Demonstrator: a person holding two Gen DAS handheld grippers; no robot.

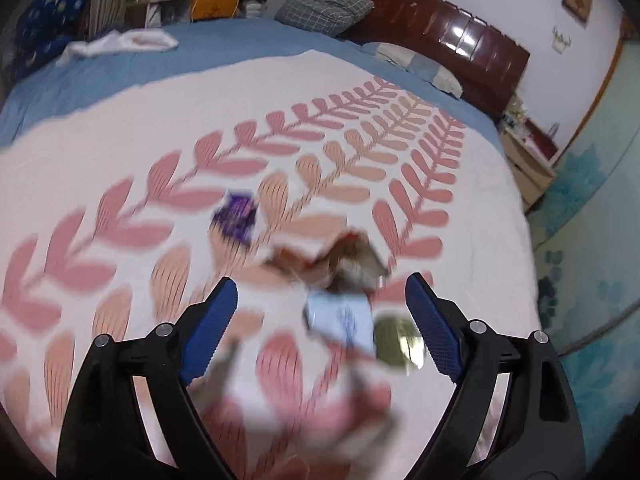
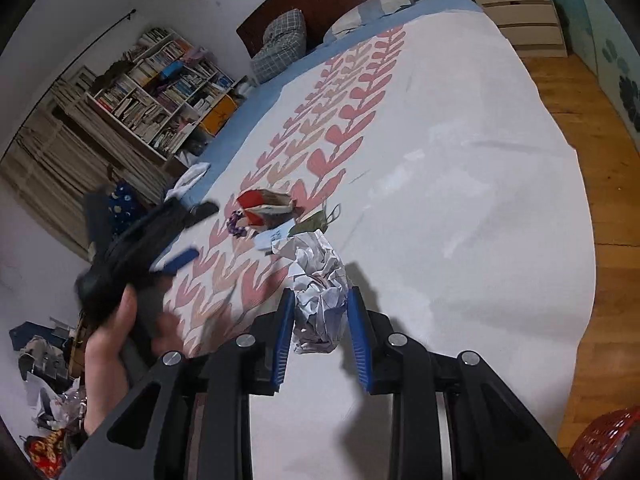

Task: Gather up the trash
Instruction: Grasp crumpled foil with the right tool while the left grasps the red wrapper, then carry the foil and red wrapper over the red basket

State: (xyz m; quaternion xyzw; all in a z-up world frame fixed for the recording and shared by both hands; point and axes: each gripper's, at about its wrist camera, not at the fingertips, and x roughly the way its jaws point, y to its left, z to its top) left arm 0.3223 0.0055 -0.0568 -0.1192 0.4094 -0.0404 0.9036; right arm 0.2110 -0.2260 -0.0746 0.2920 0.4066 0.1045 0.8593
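Here, the left hand-held gripper point(image 1: 320, 316) gapes empty; a light blue wrapper point(image 1: 340, 318) lies on the bed point(image 1: 120, 128) just ahead between its fingers. Next view: the right hand-held gripper point(image 2: 320, 328) clenches crumpled paper point(image 2: 318, 280).

We see a dark wooden headboard point(image 1: 420, 20), a crowded bookshelf point(image 2: 160, 88), white walls, a cream dresser point(image 2: 520, 16) and a wood floor point(image 2: 592, 152).
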